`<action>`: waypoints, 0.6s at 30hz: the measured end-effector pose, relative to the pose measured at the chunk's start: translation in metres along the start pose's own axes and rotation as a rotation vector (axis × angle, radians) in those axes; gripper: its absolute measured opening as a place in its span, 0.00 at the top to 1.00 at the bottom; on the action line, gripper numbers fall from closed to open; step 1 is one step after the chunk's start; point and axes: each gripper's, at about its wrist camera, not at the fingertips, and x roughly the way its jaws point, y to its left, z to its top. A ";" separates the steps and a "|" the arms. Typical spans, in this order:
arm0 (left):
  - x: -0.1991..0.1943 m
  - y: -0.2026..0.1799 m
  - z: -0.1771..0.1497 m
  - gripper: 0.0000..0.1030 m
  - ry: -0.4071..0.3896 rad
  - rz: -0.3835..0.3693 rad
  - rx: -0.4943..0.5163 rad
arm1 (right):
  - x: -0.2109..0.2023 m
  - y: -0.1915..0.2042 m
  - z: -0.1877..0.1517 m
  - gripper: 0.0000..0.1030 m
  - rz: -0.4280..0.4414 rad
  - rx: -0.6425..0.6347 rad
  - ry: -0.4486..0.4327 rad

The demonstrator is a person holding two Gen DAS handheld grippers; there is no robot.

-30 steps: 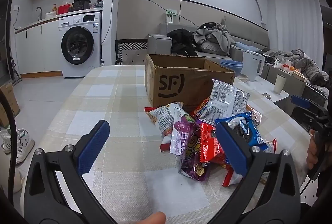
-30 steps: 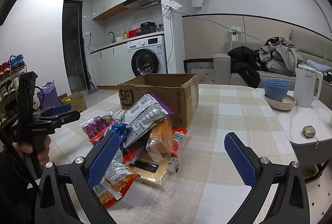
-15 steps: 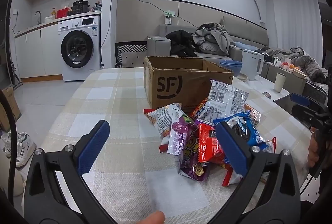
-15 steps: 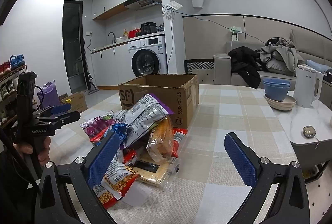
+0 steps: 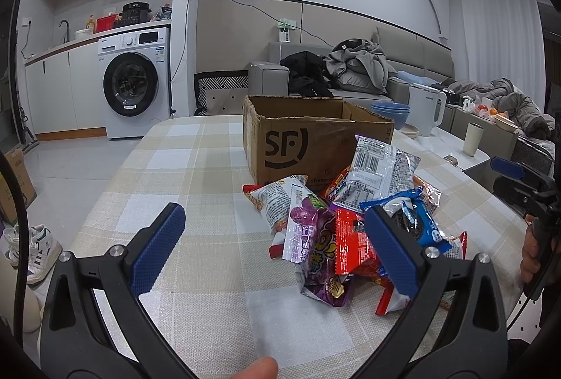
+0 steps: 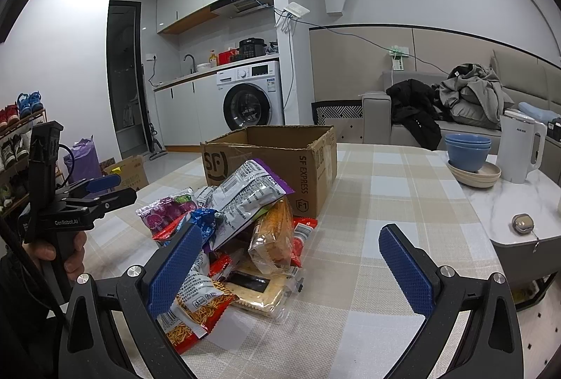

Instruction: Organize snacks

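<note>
The snack pile [image 5: 354, 224] is lying on the checked table [image 5: 196, 168], heaped against the near face of the open box [image 5: 308, 137], which is standing upright with its mouth facing up. On top, a silver bag [image 5: 377, 172] is leaning lengthwise up toward the box rim, barcode side showing. A purple packet [image 5: 312, 238] is running with its long axis toward the left camera, and a red pack [image 5: 350, 245] is lying just beside it, touching.

The left gripper [image 5: 277, 249] is hovering above the table with its fingers [image 5: 157, 249] spread wide and nothing between them; its right pad is sitting in front of a blue cookie bag [image 5: 417, 224]. To the pile's left, bare tablecloth is stretching out to the table edge. The right gripper [image 6: 291, 273] is likewise gaping and empty, its left pad crossing the pile, with open cloth lying ahead to the right.

Only the right wrist view is showing the pile's other side: a clear bread bag [image 6: 275, 238] standing tilted, a noodle pack [image 6: 196, 305] and a flat cracker pack [image 6: 256, 291] nearest the camera, plus the left gripper's handle in a hand [image 6: 49, 252]. Bowls [image 6: 468, 151] and a kettle [image 6: 522, 147] are standing well apart on a side table.
</note>
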 end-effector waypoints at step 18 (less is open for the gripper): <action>-0.003 0.002 0.002 0.01 -0.001 0.003 0.002 | 0.000 0.000 0.000 0.00 0.001 -0.002 -0.002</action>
